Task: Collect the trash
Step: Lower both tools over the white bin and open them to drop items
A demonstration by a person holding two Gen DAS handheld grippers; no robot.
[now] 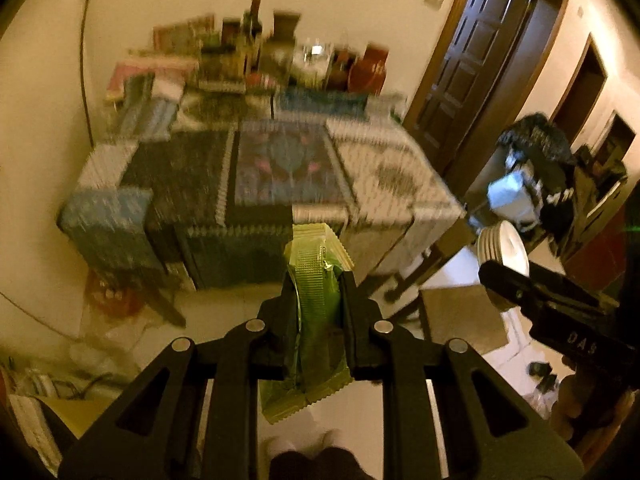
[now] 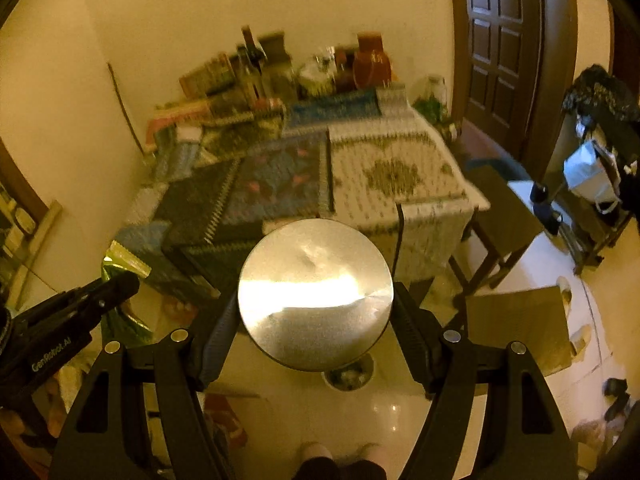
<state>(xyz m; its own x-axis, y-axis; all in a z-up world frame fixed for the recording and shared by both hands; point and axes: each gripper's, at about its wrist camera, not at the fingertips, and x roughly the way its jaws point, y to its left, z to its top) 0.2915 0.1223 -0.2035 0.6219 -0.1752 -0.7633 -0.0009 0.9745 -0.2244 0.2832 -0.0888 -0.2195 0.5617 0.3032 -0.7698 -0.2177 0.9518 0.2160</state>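
My left gripper [image 1: 318, 280] is shut on a green foil snack wrapper [image 1: 316, 312], held upright in the air in front of the table. My right gripper [image 2: 314, 300] is shut on a round white paper cup [image 2: 316, 294], seen bottom-on in the right wrist view; the cup [image 1: 502, 252] shows side-on in the left wrist view, right of the wrapper. The left gripper with the wrapper [image 2: 124, 264] appears at the left of the right wrist view. Both grippers are above the floor, short of the table's near edge.
A table under a patchwork cloth [image 1: 280, 168] stands ahead, with bottles, jars and boxes [image 1: 260, 52] crowded at its far side by the wall. A brown door [image 1: 480, 60] is at the right. Wooden stools [image 2: 504, 216], a cluttered rack [image 2: 600, 168] and a floor drain [image 2: 350, 376] are nearby.
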